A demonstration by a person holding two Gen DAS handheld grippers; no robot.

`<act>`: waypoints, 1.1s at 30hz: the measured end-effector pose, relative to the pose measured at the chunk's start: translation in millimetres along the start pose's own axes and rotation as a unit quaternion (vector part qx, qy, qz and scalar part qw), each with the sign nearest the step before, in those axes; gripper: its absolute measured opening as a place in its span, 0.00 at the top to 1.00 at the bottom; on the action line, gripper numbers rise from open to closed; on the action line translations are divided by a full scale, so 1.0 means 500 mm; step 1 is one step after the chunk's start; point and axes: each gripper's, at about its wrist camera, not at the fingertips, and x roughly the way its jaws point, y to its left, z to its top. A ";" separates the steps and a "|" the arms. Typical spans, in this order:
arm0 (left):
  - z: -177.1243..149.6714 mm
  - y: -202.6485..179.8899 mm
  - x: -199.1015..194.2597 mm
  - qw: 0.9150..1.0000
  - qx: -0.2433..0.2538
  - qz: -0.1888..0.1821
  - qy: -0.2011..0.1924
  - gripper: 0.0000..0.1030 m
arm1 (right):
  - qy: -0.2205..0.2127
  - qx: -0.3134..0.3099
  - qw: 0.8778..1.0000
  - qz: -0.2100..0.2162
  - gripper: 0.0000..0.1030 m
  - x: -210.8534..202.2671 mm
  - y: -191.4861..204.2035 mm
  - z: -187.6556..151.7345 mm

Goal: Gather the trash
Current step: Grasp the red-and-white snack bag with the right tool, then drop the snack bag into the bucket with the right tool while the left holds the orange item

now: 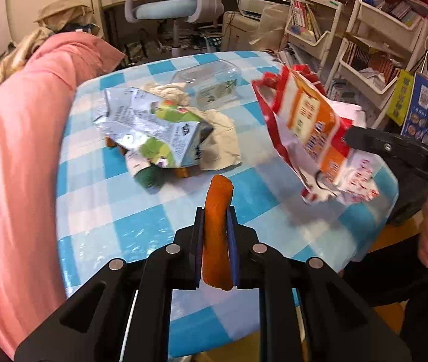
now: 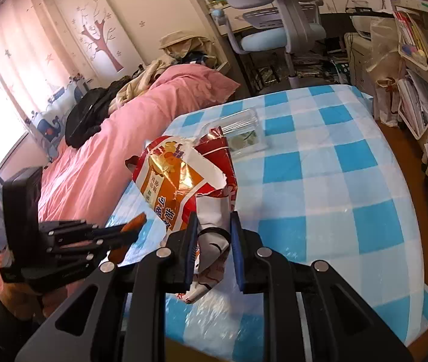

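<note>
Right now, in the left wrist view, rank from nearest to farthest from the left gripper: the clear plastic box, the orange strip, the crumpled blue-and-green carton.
1. Orange strip: clamped in the left gripper.
2. Crumpled blue-and-green carton: mid-table, left of centre.
3. Clear plastic box: far side of the table, behind the carton.

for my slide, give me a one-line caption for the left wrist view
Left gripper clamps an orange peel strip above the checked tablecloth while the right gripper lifts a red-orange snack bag.

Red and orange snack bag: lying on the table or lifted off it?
Lifted: the red and orange snack bag hangs from the right tool, clear of the checkered table.
</note>
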 end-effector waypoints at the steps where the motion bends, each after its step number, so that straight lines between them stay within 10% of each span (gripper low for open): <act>1: 0.001 0.002 -0.003 1.000 -0.001 0.002 -0.003 0.87 | 0.001 -0.002 1.000 -0.001 0.79 0.001 0.003 -0.002; 22: 0.027 0.026 -0.023 0.998 -0.024 0.045 -0.042 0.87 | 0.016 -0.019 0.999 0.025 0.79 0.029 0.033 -0.027; 33: 0.026 0.099 -0.043 0.991 -0.109 0.057 -0.061 0.87 | 0.094 -0.113 0.987 0.058 0.79 0.038 0.127 -0.114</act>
